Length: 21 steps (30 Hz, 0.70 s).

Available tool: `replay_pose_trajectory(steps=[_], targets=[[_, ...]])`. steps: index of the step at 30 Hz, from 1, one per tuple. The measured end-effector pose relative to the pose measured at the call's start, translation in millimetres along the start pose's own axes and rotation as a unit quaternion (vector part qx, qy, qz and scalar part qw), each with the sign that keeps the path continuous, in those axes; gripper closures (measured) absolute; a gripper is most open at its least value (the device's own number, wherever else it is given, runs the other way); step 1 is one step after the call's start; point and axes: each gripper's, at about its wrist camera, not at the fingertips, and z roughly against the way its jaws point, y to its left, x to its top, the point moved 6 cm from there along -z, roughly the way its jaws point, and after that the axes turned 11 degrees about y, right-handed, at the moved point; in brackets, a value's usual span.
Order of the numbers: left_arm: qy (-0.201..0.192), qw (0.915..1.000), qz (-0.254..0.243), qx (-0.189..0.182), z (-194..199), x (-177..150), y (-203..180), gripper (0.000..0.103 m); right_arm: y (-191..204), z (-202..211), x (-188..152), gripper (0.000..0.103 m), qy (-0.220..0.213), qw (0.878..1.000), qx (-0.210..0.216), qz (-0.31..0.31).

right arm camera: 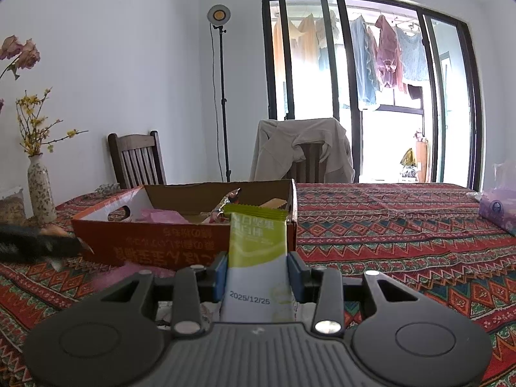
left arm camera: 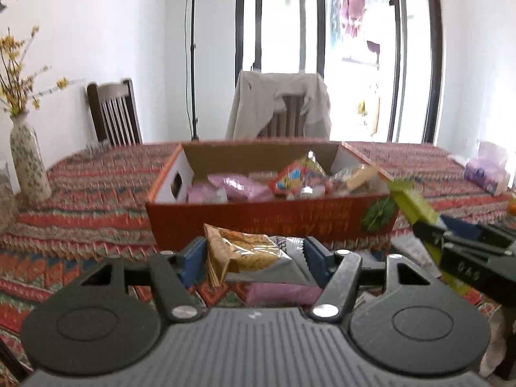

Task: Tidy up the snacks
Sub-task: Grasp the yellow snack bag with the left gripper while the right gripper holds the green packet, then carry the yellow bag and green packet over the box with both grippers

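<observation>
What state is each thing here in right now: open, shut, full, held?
Left claw: shut on crinkly orange-and-silver snack packet.
Right claw: shut on upright green-and-white snack bar wrapper.
Red cardboard box: open-topped, partly filled with snacks.
Pink packet: lying on the tablecloth.

Bright dining room, white walls.
Two wooden chairs [right arm camera: 137,159] behind the patterned worktop [right arm camera: 403,222]; lamp stand [right arm camera: 221,96] beside black-framed glass doors [right arm camera: 364,87].

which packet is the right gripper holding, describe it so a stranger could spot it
Find the red cardboard box on the patterned tablecloth. Just in front, the right gripper clamps an upright green-and-white packet, the only one with a printed date.
</observation>
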Motion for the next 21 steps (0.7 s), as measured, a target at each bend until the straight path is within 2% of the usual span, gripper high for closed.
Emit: replay_pose_trajectory(steps=[7,14,21], targets=[[-0.029,0.9996,0.005,-0.002,7.8,16.2,5.4,0.036,5.8,7.8,8.8,0.065,-0.015,1.0,-0.003,0.004],[-0.055,0.9981,0.028,-0.003,-5.0,49.0,17.5,0.035,12.0,4.7,56.5,0.065,-0.044,0.999,-0.008,0.006],[-0.061,0.9963,0.061,0.003,-34.0,87.8,33.0,0.035,18.6,-31.3,100.0,0.065,-0.046,0.999,-0.012,0.006]])
